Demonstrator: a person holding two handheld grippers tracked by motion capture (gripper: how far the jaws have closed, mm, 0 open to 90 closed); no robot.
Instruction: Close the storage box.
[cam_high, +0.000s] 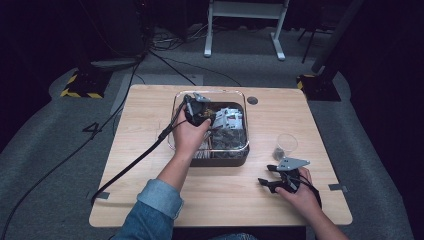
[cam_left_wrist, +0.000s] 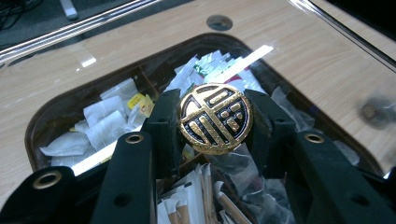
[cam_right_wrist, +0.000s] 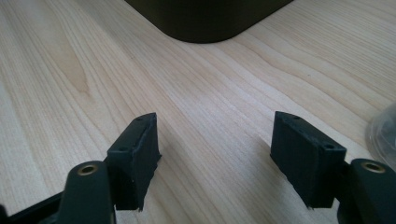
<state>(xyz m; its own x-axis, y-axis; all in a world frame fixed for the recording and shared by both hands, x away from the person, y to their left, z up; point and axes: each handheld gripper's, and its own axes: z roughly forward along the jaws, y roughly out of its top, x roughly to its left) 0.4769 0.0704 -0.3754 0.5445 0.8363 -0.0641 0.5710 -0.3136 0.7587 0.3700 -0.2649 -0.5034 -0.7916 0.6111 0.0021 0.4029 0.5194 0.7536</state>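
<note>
Gripping gold coin (cam_left_wrist: 215, 118) over box (cam_left_wrist: 140, 74)

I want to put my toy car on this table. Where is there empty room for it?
Lots of bare wood lies on the table left of the dark box, beside the sleeve. A smaller patch sits in front of the box, between the two arms. It is crowded on the right, around the clear cup and right gripper, and inside the box, where the left gripper holds a gold coin.
</note>
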